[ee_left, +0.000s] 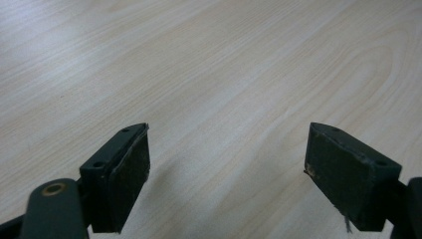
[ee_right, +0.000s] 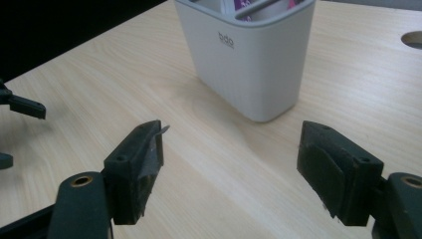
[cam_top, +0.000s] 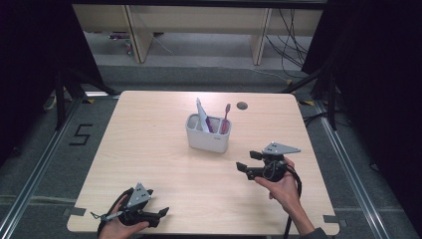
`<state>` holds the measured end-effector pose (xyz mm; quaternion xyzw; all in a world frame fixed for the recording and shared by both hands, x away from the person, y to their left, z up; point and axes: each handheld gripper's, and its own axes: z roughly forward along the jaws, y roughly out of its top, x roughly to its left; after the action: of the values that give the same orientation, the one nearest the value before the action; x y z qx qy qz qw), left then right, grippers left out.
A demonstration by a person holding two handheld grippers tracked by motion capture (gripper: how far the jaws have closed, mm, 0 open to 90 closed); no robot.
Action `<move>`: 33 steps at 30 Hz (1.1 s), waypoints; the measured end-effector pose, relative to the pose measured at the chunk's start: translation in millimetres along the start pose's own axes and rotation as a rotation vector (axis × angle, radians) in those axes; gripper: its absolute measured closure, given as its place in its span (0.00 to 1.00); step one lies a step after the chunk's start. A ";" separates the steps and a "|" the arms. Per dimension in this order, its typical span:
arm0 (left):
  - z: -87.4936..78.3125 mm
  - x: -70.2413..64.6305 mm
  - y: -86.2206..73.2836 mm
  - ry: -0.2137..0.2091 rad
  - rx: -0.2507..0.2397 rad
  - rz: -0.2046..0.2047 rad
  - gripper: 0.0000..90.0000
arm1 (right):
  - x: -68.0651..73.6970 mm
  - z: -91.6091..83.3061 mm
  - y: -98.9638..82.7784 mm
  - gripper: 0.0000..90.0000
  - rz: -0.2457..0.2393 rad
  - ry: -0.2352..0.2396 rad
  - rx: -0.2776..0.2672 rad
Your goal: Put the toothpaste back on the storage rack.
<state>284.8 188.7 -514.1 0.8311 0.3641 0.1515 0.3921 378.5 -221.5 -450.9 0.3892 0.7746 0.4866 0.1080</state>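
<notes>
A white holder [cam_top: 208, 133] stands mid-table with a pink toothbrush [cam_top: 225, 117] and a white tube [cam_top: 201, 115] upright in it. My right gripper [cam_top: 247, 164] hovers to the holder's right front, open and empty, jaws pointing left. In the right gripper view, the holder [ee_right: 249, 55] rises just beyond the open gripper [ee_right: 231, 159]. My left gripper [cam_top: 164, 213] rests at the near left edge of the table, open and empty. In the left gripper view, its gripper [ee_left: 229, 169] stands wide apart over bare wood.
The light wood table [cam_top: 149, 149] has a round cable hole [cam_top: 242, 105] at the back, also seen in the right gripper view as a hole [ee_right: 412, 39]. Dark floor and black curtains surround the table. The left gripper's jaw tips [ee_right: 22, 107] show at the left of the right gripper view.
</notes>
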 end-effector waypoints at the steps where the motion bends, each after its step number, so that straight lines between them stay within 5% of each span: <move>1: -0.2 0.0 -0.2 0.000 -0.001 -0.002 0.19 | -3.3 -0.8 -1.5 0.30 -0.036 -0.002 0.001; 2: -0.4 0.1 -0.3 0.001 -0.001 -0.005 0.19 | -1.5 -1.8 -3.7 0.30 0.002 -0.005 0.010; 3: 0.0 0.0 -0.4 0.002 -0.006 -0.011 0.19 | -4.7 -3.1 -5.7 0.30 -0.039 -0.010 0.008; 9: 0.1 -0.4 0.2 0.001 0.007 -0.001 0.19 | -2.0 -9.4 -15.7 0.29 0.021 -0.008 0.029; 15: -0.2 0.1 -0.3 0.002 -0.001 -0.003 0.19 | -3.1 -12.0 -24.8 0.26 -0.024 -0.018 0.050; 27: 0.2 -0.1 -0.4 0.001 0.002 -0.001 0.19 | 6.7 -20.6 -46.1 0.21 0.015 -0.015 0.114; 30: 0.7 -0.4 -0.6 0.001 -0.003 -0.008 0.19 | 8.9 -24.0 -49.4 0.21 0.015 -0.017 0.120; 31: 0.7 -0.4 -0.6 0.002 -0.003 -0.008 0.19 | 7.0 -25.2 -50.6 0.21 -0.022 -0.022 0.117; 33: 0.6 -0.4 -0.7 0.002 -0.001 -0.010 0.19 | 10.5 -26.7 -53.4 0.21 0.012 -0.014 0.128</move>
<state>284.5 188.4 -515.0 0.8290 0.3685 0.1507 0.3928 330.3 -243.9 -480.0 0.4032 0.8010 0.4342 0.0853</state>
